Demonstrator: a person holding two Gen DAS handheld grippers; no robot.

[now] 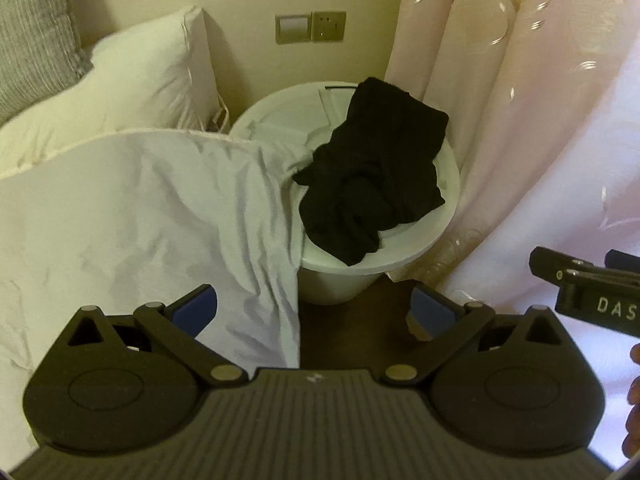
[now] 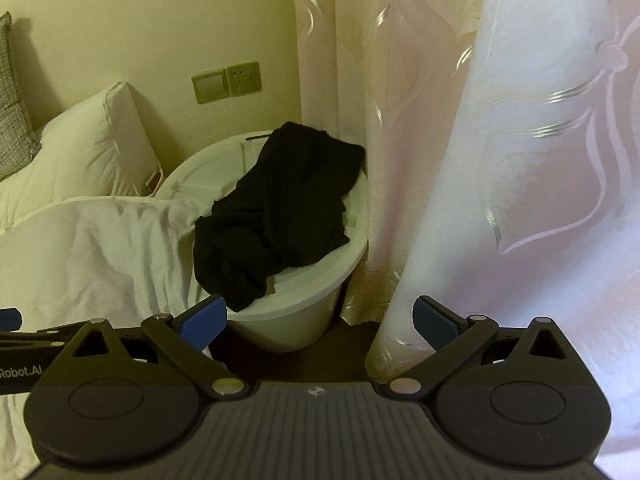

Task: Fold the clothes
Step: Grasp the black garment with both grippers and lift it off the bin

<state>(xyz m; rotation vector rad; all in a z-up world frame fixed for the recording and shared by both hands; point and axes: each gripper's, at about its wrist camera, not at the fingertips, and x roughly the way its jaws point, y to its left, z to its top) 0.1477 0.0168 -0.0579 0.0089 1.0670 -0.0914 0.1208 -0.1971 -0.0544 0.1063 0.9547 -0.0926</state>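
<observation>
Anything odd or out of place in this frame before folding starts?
Yes: the black garment lies crumpled on the closed lid of the white bin, one end drooping over its front rim. A corner of the white duvet also spills onto the lid. Both grippers are open and empty.

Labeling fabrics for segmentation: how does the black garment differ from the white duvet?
The black garment is dark and bunched in a heap; the white duvet is pale and spread wide. The garment sits on the white bin; the duvet lies on the bed, one corner draped over the bin's rim. Both are wrinkled and ungripped.
</observation>
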